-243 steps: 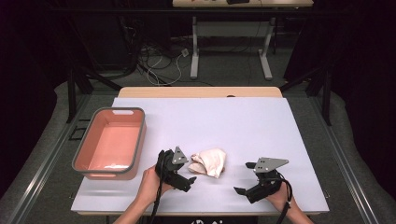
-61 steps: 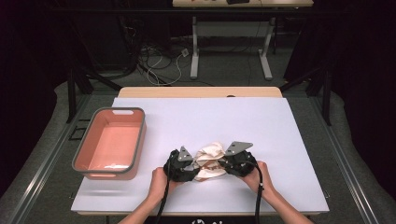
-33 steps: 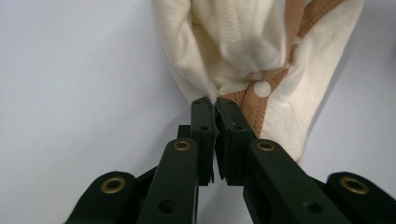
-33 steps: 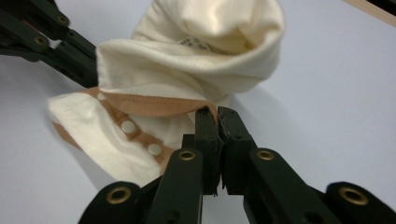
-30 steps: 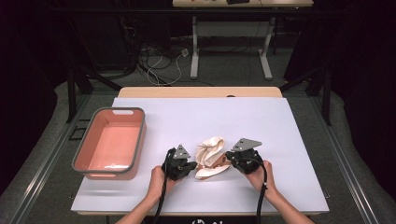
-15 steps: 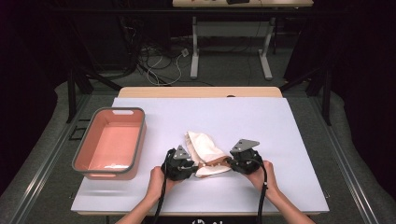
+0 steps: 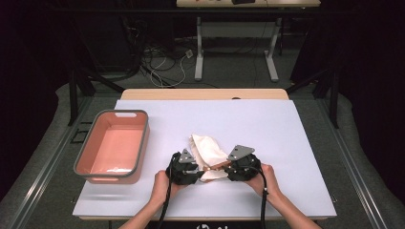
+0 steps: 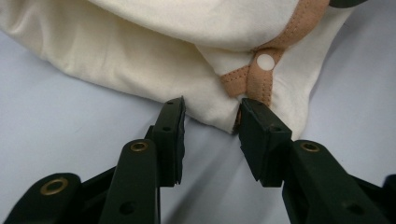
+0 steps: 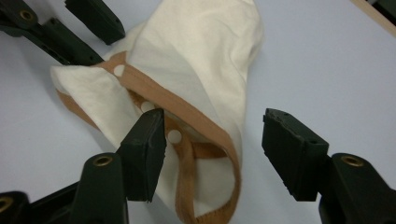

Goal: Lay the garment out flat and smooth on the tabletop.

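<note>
I am holding both grippers with jaws apart: the left gripper (image 8: 210,121) is straddling the cream garment's (image 7: 206,149) tan-trimmed near edge on the white table (image 7: 286,133), and the right gripper (image 9: 212,140) is hovering beside it.

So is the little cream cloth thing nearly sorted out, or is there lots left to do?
Only part way, by the look of it. The cream garment with tan snap trim lies rumpled on the white table, partly spread but not flat. The left tool and right tool are both open at its trimmed edge, gripping nothing. Probably left: grabbing it and smoothing it or moving it. The pink bin holds nothing.
</note>
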Demonstrator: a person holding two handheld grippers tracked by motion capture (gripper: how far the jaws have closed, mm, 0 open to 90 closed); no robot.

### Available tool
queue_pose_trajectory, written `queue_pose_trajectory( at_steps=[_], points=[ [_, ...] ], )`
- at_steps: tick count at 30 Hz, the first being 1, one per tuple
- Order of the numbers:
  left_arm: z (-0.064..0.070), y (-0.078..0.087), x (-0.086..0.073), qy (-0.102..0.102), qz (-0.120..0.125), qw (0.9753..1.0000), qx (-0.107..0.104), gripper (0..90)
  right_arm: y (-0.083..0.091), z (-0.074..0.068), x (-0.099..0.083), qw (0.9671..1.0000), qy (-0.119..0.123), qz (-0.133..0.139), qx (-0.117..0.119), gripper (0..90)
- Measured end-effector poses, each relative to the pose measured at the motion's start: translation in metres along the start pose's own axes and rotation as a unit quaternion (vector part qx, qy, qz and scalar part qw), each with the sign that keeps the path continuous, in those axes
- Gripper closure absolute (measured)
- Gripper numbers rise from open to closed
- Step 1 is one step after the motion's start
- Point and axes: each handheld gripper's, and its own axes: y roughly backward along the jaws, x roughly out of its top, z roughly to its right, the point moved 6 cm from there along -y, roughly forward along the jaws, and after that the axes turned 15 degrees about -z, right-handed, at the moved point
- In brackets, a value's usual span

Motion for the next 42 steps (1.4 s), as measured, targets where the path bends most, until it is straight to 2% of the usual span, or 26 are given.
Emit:
queue_pose_trajectory(
  at_steps=[1,2,3,4,5,8,9,10,11,12,13,15,17,19,20,21,22,23,26,27,28,30,33,37,42],
  points=[
    [0.0,0.0,0.0,0.0,0.001,1.0,0.001,58.8,0.0,-0.002,0.002,1.0,0.005,0.004,0.001,39.6],
    [0.0,-0.001,0.001,-0.003,0.002,0.9999,0.014,54.4,0.001,-0.006,0.007,0.9998,0.017,0.005,-0.001,40.8],
    [0.0,-0.001,0.001,-0.003,0.002,0.9999,0.014,52.3,0.001,-0.006,0.007,0.9998,0.017,0.005,-0.001,40.8],
    [0.0,-0.002,0.001,-0.004,0.002,0.9998,0.02,52.3,0.001,-0.009,0.01,0.9997,0.025,0.007,-0.001,42.3],
    [0.0,-0.003,0.002,-0.003,0.003,0.9997,0.026,50.5,0.0,-0.013,0.015,0.9993,0.036,0.005,-0.012,47.5],
    [0.0,-0.004,0.002,-0.005,0.003,0.9995,0.032,50.1,-0.003,-0.018,0.017,0.9987,0.048,-0.001,-0.016,52.5],
    [0.0,-0.004,0.003,-0.01,0.006,0.9993,0.036,51.0,-0.006,-0.022,0.021,0.9974,0.065,-0.01,-0.029,57.4],
    [0.0,-0.004,0.003,-0.01,0.006,0.9993,0.036,56.4,-0.007,-0.023,0.023,0.997,0.069,-0.012,-0.034,61.5],
    [0.0,-0.004,0.003,-0.012,0.011,0.9993,0.032,56.4,-0.007,-0.023,0.023,0.997,0.069,-0.012,-0.034,61.5],
    [0.0,-0.005,0.003,-0.012,0.015,0.9994,0.028,61.5,-0.008,-0.024,0.025,0.997,0.07,-0.012,-0.033,66.2],
    [0.0,-0.005,0.004,-0.011,0.018,0.9994,0.025,67.5,-0.01,-0.024,0.027,0.9972,0.068,-0.013,-0.029,74.5],
    [0.0,-0.006,0.004,-0.015,0.02,0.9995,0.021,70.9,-0.011,-0.024,0.028,0.9974,0.066,-0.011,-0.026,77.9],
    [0.002,-0.006,0.005,-0.018,0.022,0.9994,0.018,77.5,-0.011,-0.022,0.028,0.9985,0.052,-0.014,-0.015,83.8],
    [0.002,-0.006,0.005,-0.022,0.025,0.9992,0.02,81.5,-0.01,-0.015,0.027,0.9995,0.03,-0.004,-0.002,87.5],
    [0.002,-0.006,0.004,-0.022,0.027,0.9992,0.02,83.0,-0.009,-0.012,0.026,0.9998,0.02,0.0,0.002,88.5],
    [0.002,-0.006,0.004,-0.022,0.027,0.9992,0.019,84.5,-0.007,-0.004,0.024,0.9998,-0.006,0.014,0.014,88.8],
    [0.002,-0.005,0.004,-0.024,0.026,0.9992,0.019,85.0,-0.005,0.001,0.023,0.9994,-0.019,0.019,0.02,88.9],
    [0.002,-0.005,0.004,-0.024,0.026,0.9992,0.019,85.3,-0.005,0.001,0.023,0.9994,-0.019,0.019,0.02,88.9],
    [0.002,-0.003,0.003,-0.028,0.024,0.9991,0.02,85.6,0.001,0.013,0.02,0.9972,-0.053,0.039,0.034,88.9],
    [0.002,-0.002,0.003,-0.031,0.025,0.999,0.022,85.7,0.005,0.023,0.015,0.9957,-0.073,0.047,0.033,88.9],
    [0.002,-0.001,0.003,-0.034,0.027,0.9988,0.024,85.7,0.006,0.027,0.013,0.9949,-0.08,0.051,0.034,88.9],
    [0.004,0.002,0.002,-0.04,0.028,0.9985,0.025,85.7,0.006,0.03,0.011,0.9941,-0.089,0.051,0.034,88.9],
    [0.005,0.005,0.001,-0.044,0.029,0.9983,0.026,85.7,0.005,0.039,0.003,0.9933,-0.102,0.05,0.023,88.9],
    [0.005,0.007,0.0,-0.047,0.028,0.9982,0.026,85.7,0.003,0.044,-0.001,0.9932,-0.105,0.048,0.017,88.8],
    [0.005,0.011,-0.002,-0.05,0.025,0.9981,0.026,85.7,-0.003,0.048,-0.008,0.9931,-0.112,0.032,0.012,88.7]
  ],
)
